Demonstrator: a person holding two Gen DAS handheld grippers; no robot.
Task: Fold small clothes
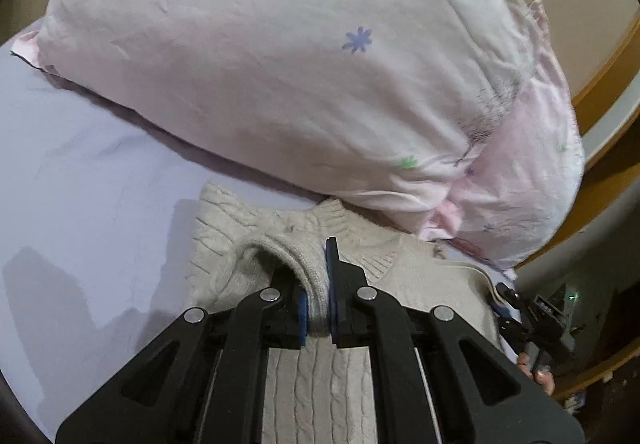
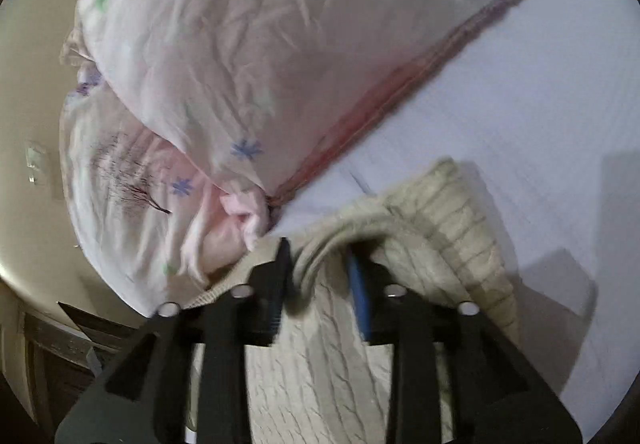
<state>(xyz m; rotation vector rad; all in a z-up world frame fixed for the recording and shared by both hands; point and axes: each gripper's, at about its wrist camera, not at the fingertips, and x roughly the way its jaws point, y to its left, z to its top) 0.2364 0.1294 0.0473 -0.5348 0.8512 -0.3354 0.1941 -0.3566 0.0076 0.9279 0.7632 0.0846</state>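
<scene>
A cream cable-knit sweater (image 1: 320, 376) lies on a lavender bed sheet (image 1: 88, 180), its collar toward the pillow. My left gripper (image 1: 318, 284) is shut on a raised fold of the sweater's knit near the collar. My right gripper (image 2: 320, 276) holds another fold of the same sweater (image 2: 320, 364) between its jaws, which stand a little apart around the thick knit. The right gripper also shows in the left wrist view (image 1: 520, 316) at the sweater's right edge, with a person's fingers on it.
A large pink pillow (image 1: 304, 56) with small flower prints lies just beyond the sweater; it also shows in the right wrist view (image 2: 240, 64). A wooden bed frame (image 1: 604, 56) curves at the right. Bare sheet (image 2: 520, 104) stretches beside the sweater.
</scene>
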